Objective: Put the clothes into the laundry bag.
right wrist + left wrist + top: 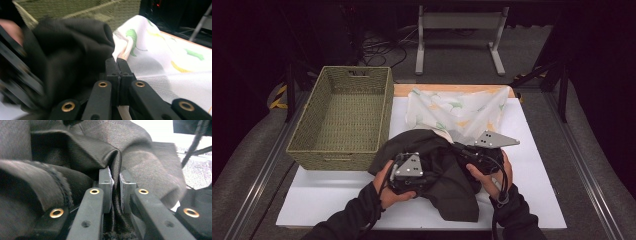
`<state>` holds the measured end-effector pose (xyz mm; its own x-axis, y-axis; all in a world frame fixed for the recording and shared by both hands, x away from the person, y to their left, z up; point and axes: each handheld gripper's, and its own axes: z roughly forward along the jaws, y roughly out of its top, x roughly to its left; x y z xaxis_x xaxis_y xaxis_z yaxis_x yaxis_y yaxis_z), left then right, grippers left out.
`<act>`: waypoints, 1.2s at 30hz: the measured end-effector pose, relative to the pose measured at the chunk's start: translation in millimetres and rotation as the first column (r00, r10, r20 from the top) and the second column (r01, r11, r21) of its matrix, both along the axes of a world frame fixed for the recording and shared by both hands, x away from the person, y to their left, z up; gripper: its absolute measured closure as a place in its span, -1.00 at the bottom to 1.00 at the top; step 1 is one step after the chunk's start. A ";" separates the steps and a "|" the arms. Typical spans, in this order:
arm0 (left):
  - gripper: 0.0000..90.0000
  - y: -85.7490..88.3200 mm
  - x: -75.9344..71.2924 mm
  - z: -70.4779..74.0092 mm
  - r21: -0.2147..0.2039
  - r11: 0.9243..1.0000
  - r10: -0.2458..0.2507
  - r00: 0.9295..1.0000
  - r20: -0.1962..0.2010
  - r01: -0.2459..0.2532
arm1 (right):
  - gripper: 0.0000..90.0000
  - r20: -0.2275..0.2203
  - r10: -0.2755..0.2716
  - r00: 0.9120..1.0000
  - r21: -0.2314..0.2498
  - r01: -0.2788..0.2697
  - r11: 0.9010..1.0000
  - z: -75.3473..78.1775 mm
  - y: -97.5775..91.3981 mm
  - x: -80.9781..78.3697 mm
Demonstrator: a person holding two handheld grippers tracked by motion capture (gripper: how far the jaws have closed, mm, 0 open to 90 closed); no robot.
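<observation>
On white tabletop (537,175): black garment (447,175), printed cloth (457,107), wicker basket (344,117)

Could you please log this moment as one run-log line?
left tool: shut on dark garment | right tool: shut | basket: empty

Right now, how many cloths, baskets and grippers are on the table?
Cloths: 2, a black cloth and a white patterned cloth
Baskets: 1, a green woven basket
Grippers: 2, left gripper and right gripper
Total: 5

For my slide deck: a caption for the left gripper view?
Left gripper pinching a fold of dark cloth.
</observation>
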<state>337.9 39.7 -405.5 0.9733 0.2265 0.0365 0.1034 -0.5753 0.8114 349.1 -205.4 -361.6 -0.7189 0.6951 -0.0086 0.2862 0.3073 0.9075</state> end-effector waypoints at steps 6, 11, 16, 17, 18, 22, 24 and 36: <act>0.85 -21.7 17.0 -20.4 0.016 0.986 0.163 0.986 0.028 -0.163 | 1.00 -0.001 0.057 0.998 0.033 -0.057 0.998 8.1 5.8 -10.2; 0.85 -26.3 29.2 -30.4 -0.002 0.964 0.267 0.964 0.010 -0.267 | 1.00 -0.036 0.090 0.995 -0.020 -0.090 0.996 -2.5 13.2 -17.1; 0.66 -16.4 21.1 -25.6 -0.038 0.982 0.185 0.983 0.003 -0.184 | 1.00 -0.070 0.097 0.993 -0.123 -0.105 0.987 -19.3 16.2 -19.6; 0.52 -16.4 21.1 -25.6 -0.038 0.982 0.185 0.983 0.003 -0.184 | 1.00 -0.070 0.097 0.993 -0.123 -0.105 0.987 -19.3 16.2 -19.6; 0.52 -10.0 16.1 -21.5 -0.039 0.986 0.160 0.987 0.014 -0.159 | 1.00 -0.081 0.096 0.992 -0.129 -0.106 0.986 -22.5 15.5 -19.0; -0.08 13.3 2.1 -3.1 -0.052 0.992 0.115 0.993 0.033 -0.113 | 1.00 -0.101 0.076 0.992 -0.163 -0.092 0.982 -32.9 12.2 -17.2; -0.21 32.6 -3.3 10.9 -0.088 0.989 0.119 0.992 0.030 -0.116 | 1.00 -0.104 0.076 0.992 -0.171 -0.093 0.981 -34.3 12.2 -17.7; -0.86 47.9 39.5 22.0 -0.041 0.970 0.239 0.970 -0.030 -0.240 | 1.00 -0.119 0.069 0.991 -0.204 -0.092 0.975 -38.3 6.2 -26.8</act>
<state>377.4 87.6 -383.5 0.8908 0.4543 -0.0019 0.2542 -0.4949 0.8309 322.2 -199.2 -399.9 -0.7771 0.6260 -0.0646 0.3473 0.5122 0.7855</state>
